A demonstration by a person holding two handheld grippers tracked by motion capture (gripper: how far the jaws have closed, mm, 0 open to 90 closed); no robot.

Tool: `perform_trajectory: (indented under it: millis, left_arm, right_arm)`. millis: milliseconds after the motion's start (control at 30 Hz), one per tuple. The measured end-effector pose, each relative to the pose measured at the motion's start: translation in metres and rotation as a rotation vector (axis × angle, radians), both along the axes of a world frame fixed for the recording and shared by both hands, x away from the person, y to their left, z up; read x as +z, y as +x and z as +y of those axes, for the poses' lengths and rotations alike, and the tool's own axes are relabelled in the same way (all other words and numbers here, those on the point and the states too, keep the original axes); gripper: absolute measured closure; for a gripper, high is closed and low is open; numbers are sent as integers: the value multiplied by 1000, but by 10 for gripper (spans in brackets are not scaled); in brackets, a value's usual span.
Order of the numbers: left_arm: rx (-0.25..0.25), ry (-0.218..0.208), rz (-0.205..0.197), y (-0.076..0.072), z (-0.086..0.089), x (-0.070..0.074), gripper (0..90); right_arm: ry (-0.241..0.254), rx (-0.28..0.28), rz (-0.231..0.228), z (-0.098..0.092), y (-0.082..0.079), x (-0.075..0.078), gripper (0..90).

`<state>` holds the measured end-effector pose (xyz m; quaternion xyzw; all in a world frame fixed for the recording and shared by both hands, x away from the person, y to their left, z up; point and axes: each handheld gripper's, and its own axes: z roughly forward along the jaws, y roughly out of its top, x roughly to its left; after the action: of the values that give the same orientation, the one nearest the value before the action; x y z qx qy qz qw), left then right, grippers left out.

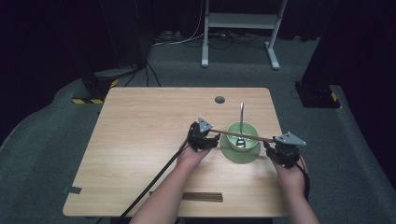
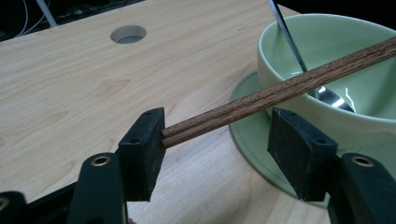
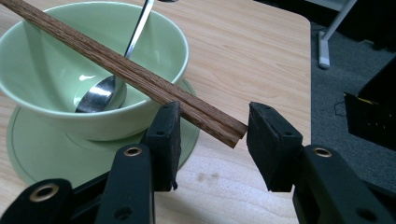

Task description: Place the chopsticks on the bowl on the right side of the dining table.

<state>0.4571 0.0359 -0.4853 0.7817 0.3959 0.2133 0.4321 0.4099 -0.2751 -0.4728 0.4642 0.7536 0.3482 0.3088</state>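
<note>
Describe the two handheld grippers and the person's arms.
Both the left gripper and right gripper are black, each topped by a grey three-cornered plate. Their jaws end in square black pads with brass-ringed holes below. A black cable trails from the left one. Forearms are bare, sleeveless.

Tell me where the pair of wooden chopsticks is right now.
In the high view the wooden chopsticks lie across the rim of the green bowl, above the spoon, their ends between the jaws of the left gripper and right gripper.

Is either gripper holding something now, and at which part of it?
Neither pinches anything. The chopsticks lie across the bowl; each end sits between open jaws, touching one pad of the left gripper and right gripper.
</note>
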Motion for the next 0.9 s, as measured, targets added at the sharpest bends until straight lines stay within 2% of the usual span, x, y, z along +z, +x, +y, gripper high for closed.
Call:
perform_trajectory:
  millis: [200,433,700,900]
  left_arm:
    - [-3,5,-15,-9,4,-1,417]
    - [1,7,-22,-11,5,-3,440]
    - [7,-21,-32,-16,14,-1,445]
    - [12,-45,-35,-21,20,0,483]
  right_arm:
    - [4,-1,-4,0,-5,-1,548]
    - [0,-32,3,-2,-1,-3,525]
    - [9,-57,-4,-3,6,-3,524]
    - [4,-74,-2,-2,10,-4,528]
